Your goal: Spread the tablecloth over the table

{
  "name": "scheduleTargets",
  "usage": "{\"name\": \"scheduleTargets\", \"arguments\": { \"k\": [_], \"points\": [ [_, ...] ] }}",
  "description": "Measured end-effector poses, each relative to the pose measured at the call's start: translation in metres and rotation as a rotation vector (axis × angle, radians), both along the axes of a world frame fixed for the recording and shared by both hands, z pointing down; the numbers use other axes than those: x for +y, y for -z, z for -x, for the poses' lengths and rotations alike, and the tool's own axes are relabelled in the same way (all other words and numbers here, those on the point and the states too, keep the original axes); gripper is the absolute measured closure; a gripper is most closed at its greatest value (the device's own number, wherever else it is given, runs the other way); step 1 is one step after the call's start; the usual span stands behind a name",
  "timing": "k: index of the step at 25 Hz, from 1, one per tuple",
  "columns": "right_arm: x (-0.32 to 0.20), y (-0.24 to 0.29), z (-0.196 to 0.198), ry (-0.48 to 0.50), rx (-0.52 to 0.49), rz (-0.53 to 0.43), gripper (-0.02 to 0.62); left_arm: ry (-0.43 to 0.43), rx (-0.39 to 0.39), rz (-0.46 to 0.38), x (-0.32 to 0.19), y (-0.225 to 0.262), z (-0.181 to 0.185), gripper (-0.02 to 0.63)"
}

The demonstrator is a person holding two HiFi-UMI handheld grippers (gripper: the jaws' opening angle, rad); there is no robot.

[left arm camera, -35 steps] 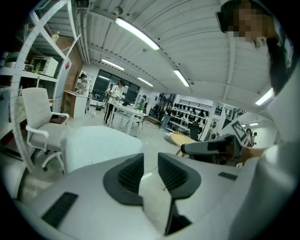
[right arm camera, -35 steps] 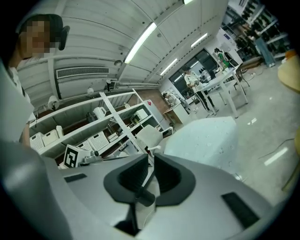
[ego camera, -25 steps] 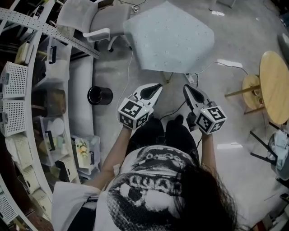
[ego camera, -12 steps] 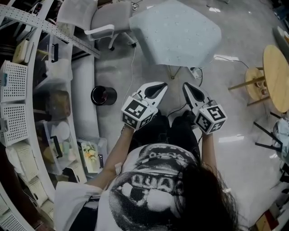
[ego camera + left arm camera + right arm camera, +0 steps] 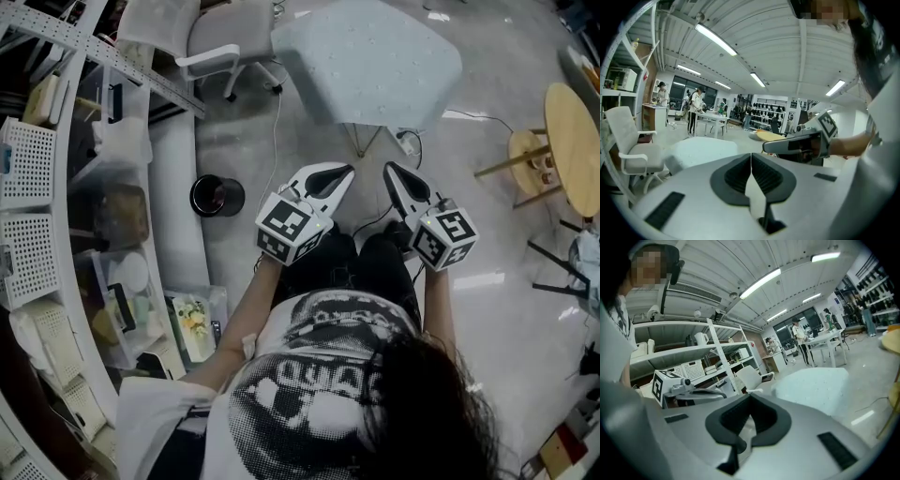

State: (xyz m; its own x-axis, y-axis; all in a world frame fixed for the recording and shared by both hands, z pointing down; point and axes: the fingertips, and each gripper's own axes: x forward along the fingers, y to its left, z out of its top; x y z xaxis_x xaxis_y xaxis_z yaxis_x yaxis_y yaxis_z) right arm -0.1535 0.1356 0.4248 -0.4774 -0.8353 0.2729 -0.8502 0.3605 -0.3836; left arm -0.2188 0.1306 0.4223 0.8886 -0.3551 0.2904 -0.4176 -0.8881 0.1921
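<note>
- The shelving point(image 5: 66, 178) fills the left edge of the head view and is bent by the lens. White perforated baskets point(image 5: 28, 164) and clear bins sit on it. Their contents are too dim to name, and the lower shelves run out of the picture.
- A black round bin point(image 5: 217, 195) stands on the floor just beside the shelving. Its inside is too dark to read.
- A white office chair point(image 5: 225, 42) stands near the table's left corner, its back cut off by the top edge.
- The left gripper point(image 5: 345, 172) is held out in front of the person's body. In its own view the jaws meet tip to tip with nothing between them. The hand that holds it is hidden under its marker cube point(image 5: 292, 228); only the forearm shows.
- The tablecloth point(image 5: 370, 61), pale blue and dotted, lies draped over a table ahead of both grippers and well apart from them. Its far edge is cut off at the top. The table is hidden beneath it apart from thin legs point(image 5: 361, 141).
- The right gripper point(image 5: 391, 171) is level with the left one and near it. Its jaws are closed and empty, and its hand is hidden behind its cube point(image 5: 445, 239).
- A round wooden table point(image 5: 572, 141) is half cut off by the right edge.
- The people point(image 5: 696, 108) far off in the gripper views are too small to make out.
</note>
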Motion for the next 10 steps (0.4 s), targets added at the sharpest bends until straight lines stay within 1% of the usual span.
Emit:
{"name": "scheduleTargets", "arguments": {
  "k": [10],
  "points": [
    [-0.0009,-0.0031,0.0083,-0.003,-0.006,0.007,0.601,-0.016,0.008,0.01,0.0018,-0.0046,0.0079,0.591]
  ]
}}
